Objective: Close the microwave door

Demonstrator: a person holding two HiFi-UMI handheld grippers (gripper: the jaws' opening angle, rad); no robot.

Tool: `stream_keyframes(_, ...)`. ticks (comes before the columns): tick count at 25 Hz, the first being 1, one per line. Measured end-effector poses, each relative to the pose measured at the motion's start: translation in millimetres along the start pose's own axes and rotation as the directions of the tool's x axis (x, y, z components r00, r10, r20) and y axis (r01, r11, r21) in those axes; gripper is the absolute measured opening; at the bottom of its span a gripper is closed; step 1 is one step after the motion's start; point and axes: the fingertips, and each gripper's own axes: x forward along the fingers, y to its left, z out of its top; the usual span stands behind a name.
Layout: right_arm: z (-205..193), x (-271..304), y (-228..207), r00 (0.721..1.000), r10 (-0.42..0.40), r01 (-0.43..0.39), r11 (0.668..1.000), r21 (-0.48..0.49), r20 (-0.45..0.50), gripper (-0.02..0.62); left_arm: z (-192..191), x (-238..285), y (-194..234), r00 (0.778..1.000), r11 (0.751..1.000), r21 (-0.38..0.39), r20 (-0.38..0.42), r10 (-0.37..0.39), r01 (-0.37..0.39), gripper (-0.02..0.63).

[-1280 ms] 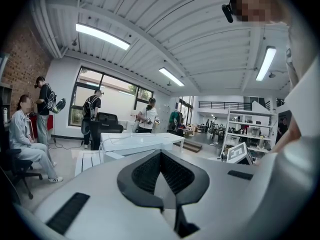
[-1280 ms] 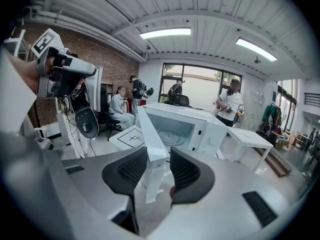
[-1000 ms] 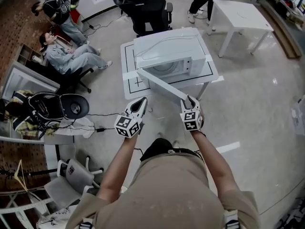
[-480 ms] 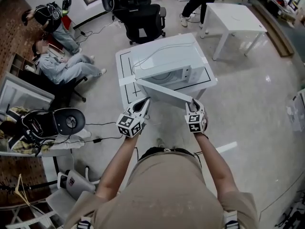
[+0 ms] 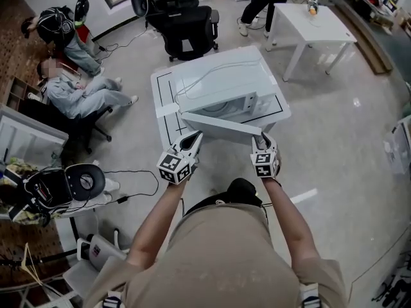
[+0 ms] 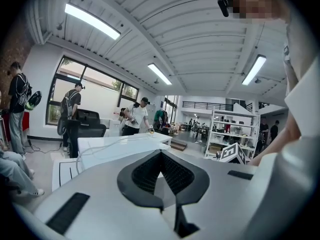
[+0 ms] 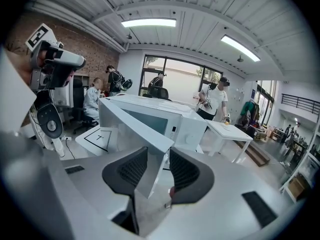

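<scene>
A white microwave [image 5: 218, 85] stands on a small white table [image 5: 162, 117]. Its door [image 5: 221, 124] hangs partly open, angled out toward me. My right gripper [image 5: 262, 137] is shut on the door's free edge. In the right gripper view that edge [image 7: 145, 149] sits between the dark pads [image 7: 184, 170] of the right gripper [image 7: 152, 169], with the microwave's front [image 7: 165, 119] behind. My left gripper [image 5: 194, 137] is shut with nothing in it, close to the table's front edge and left of the door. In the left gripper view the tips of the left gripper [image 6: 160, 156] meet, with the microwave's top [image 6: 115, 146] beyond.
A person sits in a chair [image 5: 77, 95] at the left. Black office chairs [image 5: 186, 27] stand behind the microwave table. A second white table [image 5: 314, 24] is at the back right with a person standing by it. Cables and chairs [image 5: 70, 185] lie on the floor at my left.
Both grippers have moved forward toward the microwave. The door has swung closer to the microwave's front with my right gripper still on its edge.
</scene>
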Motion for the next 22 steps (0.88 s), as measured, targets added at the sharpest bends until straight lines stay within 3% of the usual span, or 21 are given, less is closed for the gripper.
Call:
stream_keyframes(17, 31, 57, -34, 0.996, 0.086, -0.088, 0.991, -0.105, -0.023, 0.144, 29, 54, 14, 0.997, 0.997, -0.011, -0.007, 0.073, -0.073, 0.003)
stream_keyframes(22, 36, 76, -39, 0.997, 0.068, -0.071, 0.980, -0.188, -0.022, 0.165, 30, 57, 19, 0.995, 0.995, -0.014, -0.009, 0.098, -0.098, 0.003)
